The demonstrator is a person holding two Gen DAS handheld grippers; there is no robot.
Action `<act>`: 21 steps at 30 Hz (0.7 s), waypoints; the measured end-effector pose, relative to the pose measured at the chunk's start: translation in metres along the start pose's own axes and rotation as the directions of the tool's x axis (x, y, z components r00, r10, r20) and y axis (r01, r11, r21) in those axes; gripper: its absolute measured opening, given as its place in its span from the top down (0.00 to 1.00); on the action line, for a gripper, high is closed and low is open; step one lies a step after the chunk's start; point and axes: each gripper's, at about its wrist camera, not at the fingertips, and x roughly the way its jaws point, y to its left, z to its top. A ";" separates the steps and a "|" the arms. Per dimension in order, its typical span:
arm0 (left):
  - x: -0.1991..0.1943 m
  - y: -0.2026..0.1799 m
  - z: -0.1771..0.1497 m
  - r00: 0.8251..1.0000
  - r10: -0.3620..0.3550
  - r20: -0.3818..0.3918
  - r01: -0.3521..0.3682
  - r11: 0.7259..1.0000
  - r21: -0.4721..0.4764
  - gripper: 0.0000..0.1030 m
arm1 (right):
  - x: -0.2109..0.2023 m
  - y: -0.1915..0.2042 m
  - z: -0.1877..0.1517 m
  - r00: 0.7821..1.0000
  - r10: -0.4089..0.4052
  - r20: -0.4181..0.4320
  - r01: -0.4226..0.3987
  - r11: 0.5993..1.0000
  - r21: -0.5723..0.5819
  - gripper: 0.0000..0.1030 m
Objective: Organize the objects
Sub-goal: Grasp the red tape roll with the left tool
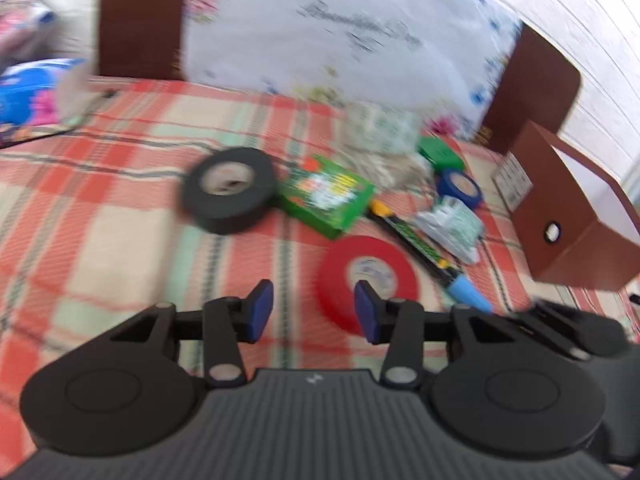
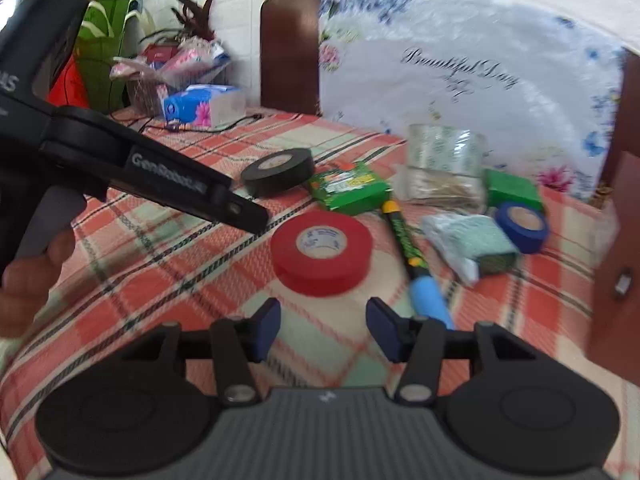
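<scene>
On the checked cloth lie a red tape roll (image 1: 366, 276) (image 2: 322, 252), a black tape roll (image 1: 229, 189) (image 2: 279, 170), a green box (image 1: 326, 196) (image 2: 349, 188), a blue tape roll (image 1: 459, 188) (image 2: 522, 226), a pen with a blue cap (image 1: 434, 256) (image 2: 416, 264), a pale green packet (image 1: 452, 226) (image 2: 472, 244) and a second green box (image 1: 440, 152) (image 2: 514, 188). My left gripper (image 1: 314, 310) is open and empty, just short of the red roll. My right gripper (image 2: 323, 328) is open and empty, near the red roll.
A brown box (image 1: 568, 220) with a white inside stands at the right. A clear bag of sticks (image 2: 444, 164) lies behind the objects. A white floral cushion (image 2: 460, 72) leans on a brown headboard. A tissue pack (image 2: 202, 104) and plants sit at the far left.
</scene>
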 end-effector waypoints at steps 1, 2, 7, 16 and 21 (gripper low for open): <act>0.005 -0.003 0.000 1.000 -0.015 -0.015 0.015 1.000 0.005 0.59 | 0.010 0.000 0.004 1.000 0.002 -0.008 -0.002 1.000 0.001 0.39; 0.009 -0.001 0.003 0.999 -0.028 -0.031 0.028 1.000 0.000 0.59 | 0.018 -0.001 0.007 1.000 0.007 -0.014 -0.007 1.000 0.000 0.37; 0.026 0.004 0.011 0.997 -0.026 -0.072 0.024 0.999 -0.028 0.66 | 0.043 -0.005 0.018 1.000 0.023 0.001 -0.023 1.000 -0.007 0.26; -0.024 -0.063 -0.052 0.984 -0.141 -0.108 0.147 0.988 0.045 0.68 | -0.042 -0.002 -0.053 0.999 -0.030 0.019 0.030 0.999 0.011 0.27; -0.024 -0.148 -0.071 0.953 -0.239 -0.187 0.277 0.937 0.212 0.68 | -0.111 -0.030 -0.108 0.988 -0.153 0.021 0.150 0.983 0.101 0.27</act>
